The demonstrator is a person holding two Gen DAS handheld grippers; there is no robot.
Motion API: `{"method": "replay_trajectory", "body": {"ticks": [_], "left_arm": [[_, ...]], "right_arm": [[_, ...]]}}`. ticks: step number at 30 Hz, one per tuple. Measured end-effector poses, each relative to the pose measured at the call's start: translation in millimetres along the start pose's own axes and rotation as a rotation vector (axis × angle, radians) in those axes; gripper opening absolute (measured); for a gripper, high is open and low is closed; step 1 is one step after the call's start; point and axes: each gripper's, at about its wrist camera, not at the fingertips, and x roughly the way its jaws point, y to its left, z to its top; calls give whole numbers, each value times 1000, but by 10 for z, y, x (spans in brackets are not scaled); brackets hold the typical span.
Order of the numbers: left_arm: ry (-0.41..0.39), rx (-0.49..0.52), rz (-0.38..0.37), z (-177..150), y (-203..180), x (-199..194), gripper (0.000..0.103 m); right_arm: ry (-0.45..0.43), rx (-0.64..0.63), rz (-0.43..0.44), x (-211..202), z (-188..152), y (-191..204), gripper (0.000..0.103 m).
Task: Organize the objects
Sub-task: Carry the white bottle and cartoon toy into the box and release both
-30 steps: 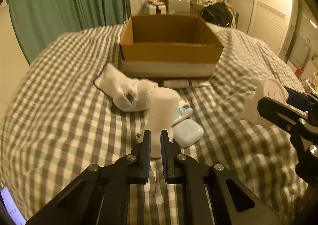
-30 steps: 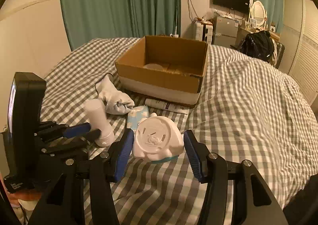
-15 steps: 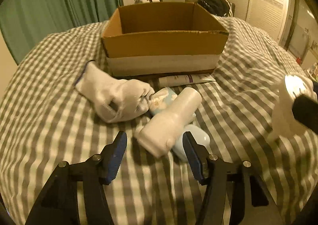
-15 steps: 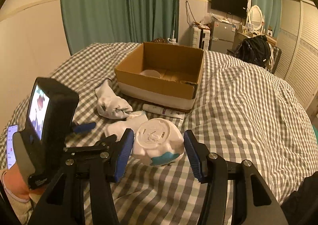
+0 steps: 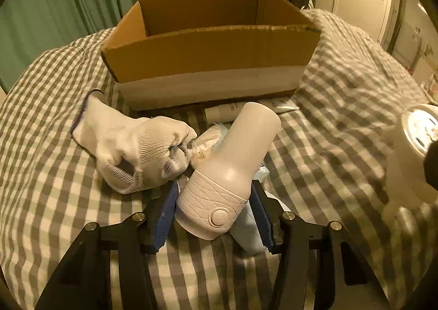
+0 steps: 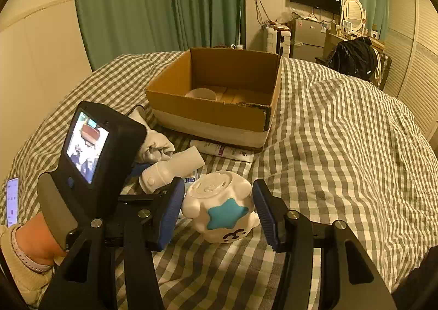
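Left tool (image 5: 213, 211) now around toppled bottle (image 5: 232, 170).

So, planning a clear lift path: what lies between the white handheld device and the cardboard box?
A white printed tube lies against the brown cardboard box, beyond the white handheld device; both wrist views show it.

No legible text; print on tube (image 6: 221, 150) too blurred.
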Motion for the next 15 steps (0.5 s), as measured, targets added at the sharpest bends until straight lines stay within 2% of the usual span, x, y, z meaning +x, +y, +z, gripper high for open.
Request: {"method": "replay_trajectory", "body": {"ticks": [7,10,15], "left_arm": [[-119,-30,-35,185,114,-678,54],[-175,-41,-44,442,229,-882,54],[-245,-54,-28,865,389,-1063,54]], "right_arm": [[-65,-15,-12,-272,162,47,52],[-119,-40,-27,-434,369,62,51],[-214,-31,-40,-551,955,-58,51]]}}
